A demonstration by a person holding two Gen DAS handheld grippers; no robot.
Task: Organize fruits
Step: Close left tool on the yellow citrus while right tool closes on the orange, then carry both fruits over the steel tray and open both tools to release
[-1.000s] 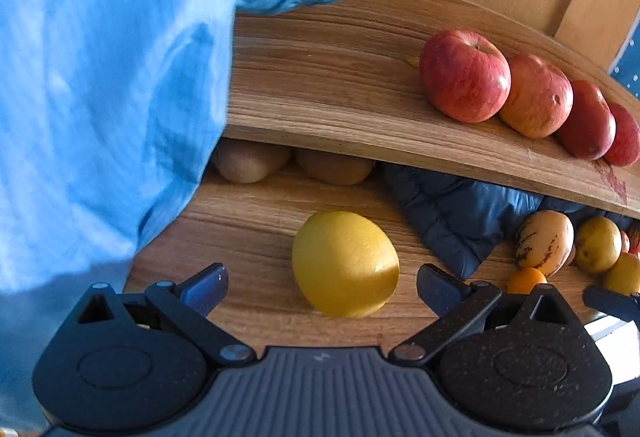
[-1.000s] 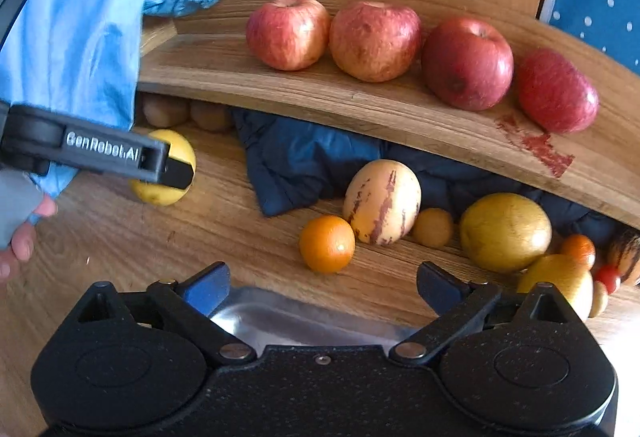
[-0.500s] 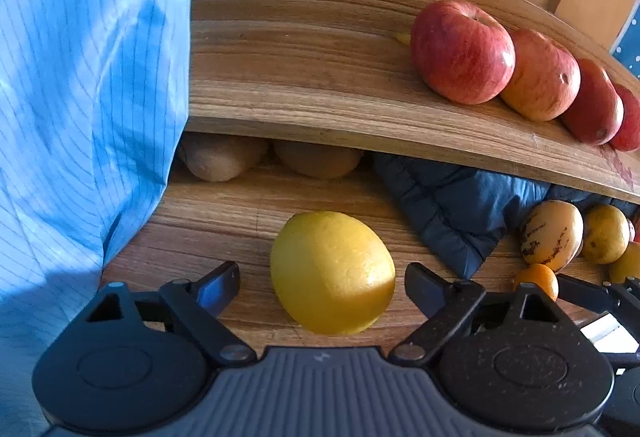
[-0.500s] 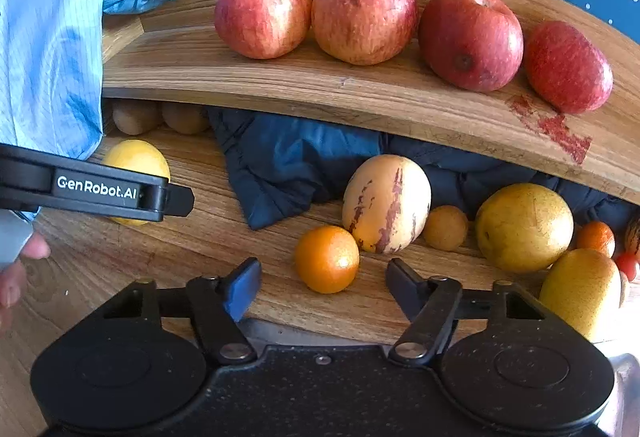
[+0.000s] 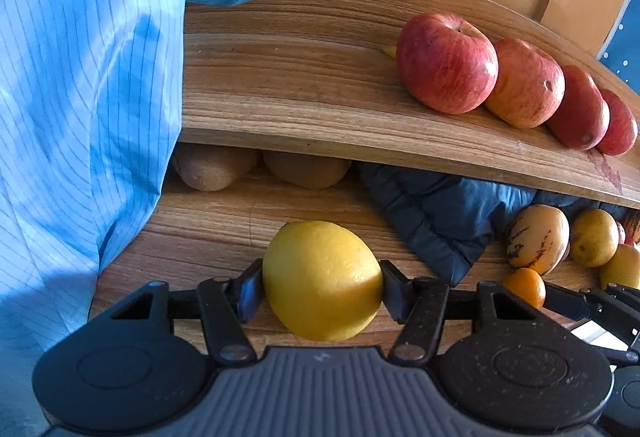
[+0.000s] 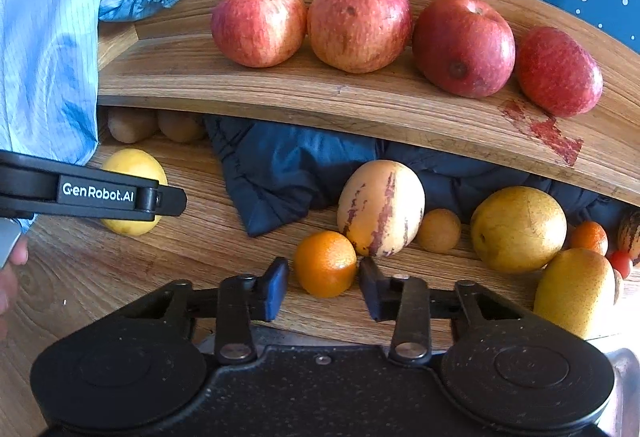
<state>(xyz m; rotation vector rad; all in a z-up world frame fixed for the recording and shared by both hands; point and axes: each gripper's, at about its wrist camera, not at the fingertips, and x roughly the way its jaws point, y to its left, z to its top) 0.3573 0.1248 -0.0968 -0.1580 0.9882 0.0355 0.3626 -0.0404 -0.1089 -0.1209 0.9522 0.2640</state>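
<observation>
A yellow lemon (image 5: 320, 277) lies on the lower wooden board, and my left gripper (image 5: 322, 289) is shut on it, one pad pressed to each side. From the right wrist view the same lemon (image 6: 132, 165) shows behind the left gripper's black finger (image 6: 100, 193). A small orange (image 6: 325, 261) sits between the fingertips of my right gripper (image 6: 323, 287). The jaws stand close around it, with a thin gap showing at the left pad. Several red apples (image 6: 258, 25) stand in a row on the upper shelf (image 6: 360, 97).
A striped pale melon (image 6: 380, 207), a yellow-green pear (image 6: 518, 229) and other small fruits crowd the board's right side. A dark blue cloth (image 6: 280, 165) lies under the shelf, with two kiwis (image 6: 132, 123) at the left. A light blue garment (image 6: 48, 37) hangs at the left.
The left gripper's fingers have closed from wide apart onto the lemon. The right gripper has moved up to the orange and narrowed its fingers around it.
</observation>
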